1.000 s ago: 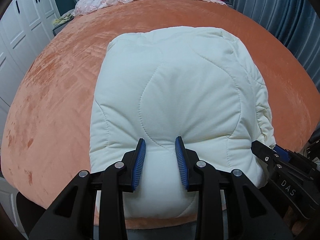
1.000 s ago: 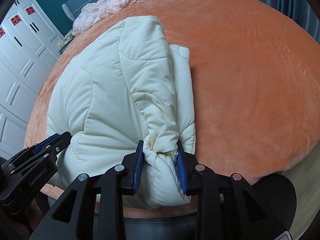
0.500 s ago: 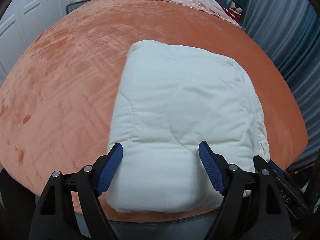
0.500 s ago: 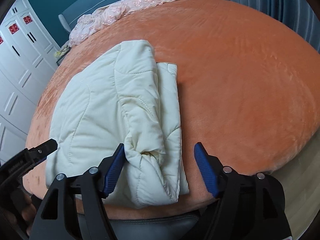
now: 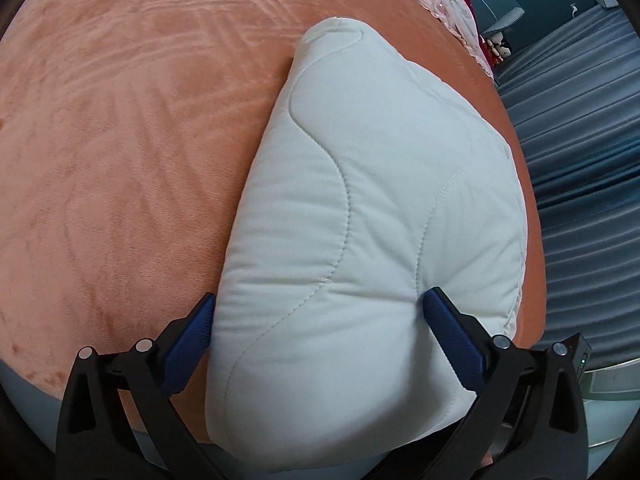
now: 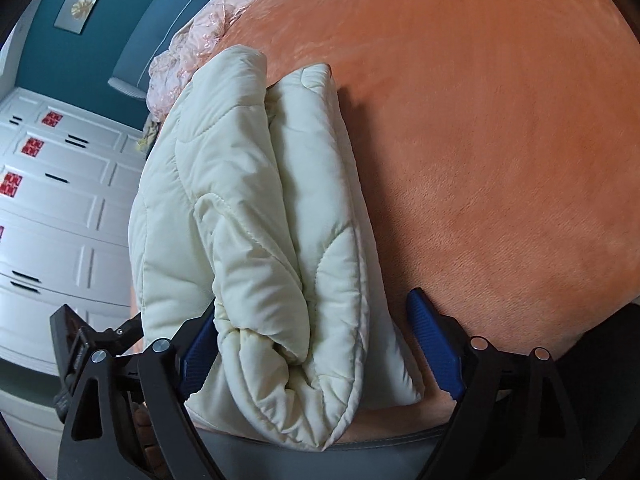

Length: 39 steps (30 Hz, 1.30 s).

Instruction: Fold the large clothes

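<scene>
seemingly near done: the cream quilted jacket point(image 5: 372, 216) lies folded into a thick bundle at the near edge of the orange bed point(image 5: 120, 140). the left claw point(image 5: 320, 336) and right claw point(image 6: 312, 344) are both opening wide, astride the bundle's end without pinching it. perhaps only tidying remains.
</scene>
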{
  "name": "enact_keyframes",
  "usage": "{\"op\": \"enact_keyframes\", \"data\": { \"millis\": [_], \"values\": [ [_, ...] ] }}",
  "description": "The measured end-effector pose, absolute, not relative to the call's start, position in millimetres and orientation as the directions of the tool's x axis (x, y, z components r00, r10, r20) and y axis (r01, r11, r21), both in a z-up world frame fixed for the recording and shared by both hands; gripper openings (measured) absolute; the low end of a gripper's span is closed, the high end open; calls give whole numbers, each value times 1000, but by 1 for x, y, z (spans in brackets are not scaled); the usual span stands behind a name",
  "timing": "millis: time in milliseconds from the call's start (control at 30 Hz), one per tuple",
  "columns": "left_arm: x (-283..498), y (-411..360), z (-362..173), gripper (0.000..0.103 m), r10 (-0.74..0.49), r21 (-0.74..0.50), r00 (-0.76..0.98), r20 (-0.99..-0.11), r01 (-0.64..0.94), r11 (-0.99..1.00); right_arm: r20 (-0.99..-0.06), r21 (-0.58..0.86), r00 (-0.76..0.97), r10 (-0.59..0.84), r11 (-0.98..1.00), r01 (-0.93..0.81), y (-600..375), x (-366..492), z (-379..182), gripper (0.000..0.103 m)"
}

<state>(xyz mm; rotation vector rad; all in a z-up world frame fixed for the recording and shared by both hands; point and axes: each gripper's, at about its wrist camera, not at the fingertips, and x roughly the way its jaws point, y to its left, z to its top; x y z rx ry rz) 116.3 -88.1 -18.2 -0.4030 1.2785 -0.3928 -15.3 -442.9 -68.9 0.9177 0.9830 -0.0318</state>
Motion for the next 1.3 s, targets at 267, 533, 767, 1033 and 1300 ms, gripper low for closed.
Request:
{"op": "enact_keyframes", "data": {
  "millis": [267,533,767,1033,1300],
  "values": [
    [122,-103,-21,98,-475,-471,266,-839,82,878,-727,649,586,359,637,415,-439,-11,-71,88],
    [109,-129,13,90,-380,-322,346,-858,216,922,-735,618,592,330,685,386,-427,1,-44,51],
    [96,-137,59,74,-355,-236,409,-841,312,920,-722,582,641,258,728,363,-422,-15,-3,36],
    [71,-135,116,68,-402,-234,482,-778,371,899,-664,527,725,181,802,282,-412,-51,59,32],
    [45,-128,177,63,-476,-244,568,-672,437,866,-567,473,816,116,856,207,-400,-79,123,31]
  ]
}}
